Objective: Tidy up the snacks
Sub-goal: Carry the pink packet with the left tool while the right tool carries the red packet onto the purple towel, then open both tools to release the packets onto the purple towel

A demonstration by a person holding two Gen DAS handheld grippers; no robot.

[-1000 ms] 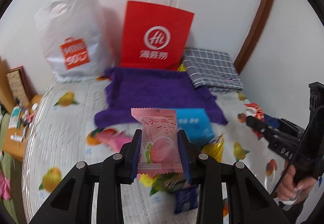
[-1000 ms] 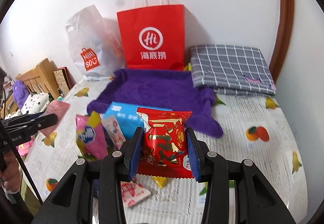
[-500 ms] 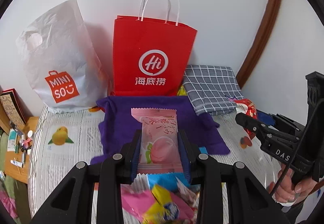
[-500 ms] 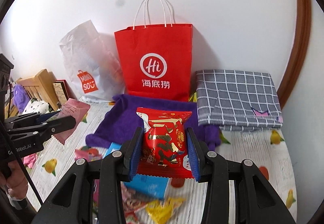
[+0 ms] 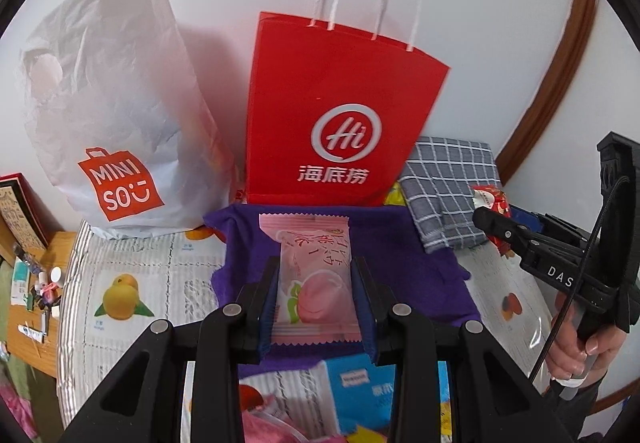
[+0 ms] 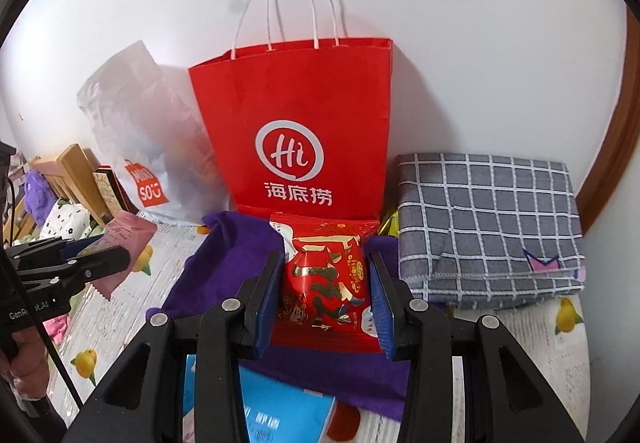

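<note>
The left gripper is clamped on a pink peach snack packet, which stands between its blue pads; the packet's long axis runs along the fingers, its crimped top edge pointing away from the gripper toward the red paper bag beyond; past the fingertips lies a purple cloth, and to the gripper's left stands a white plastic bag. The right gripper is closed on a red snack packet with gold lettering, pinched at both side edges; it too stands upright between the fingers, long axis along them, top edge toward the red paper bag straight ahead; a folded grey checked cloth lies to the gripper's right, a blue packet below and nearer than the fingers, on the bed's fruit-printed cover.
</note>
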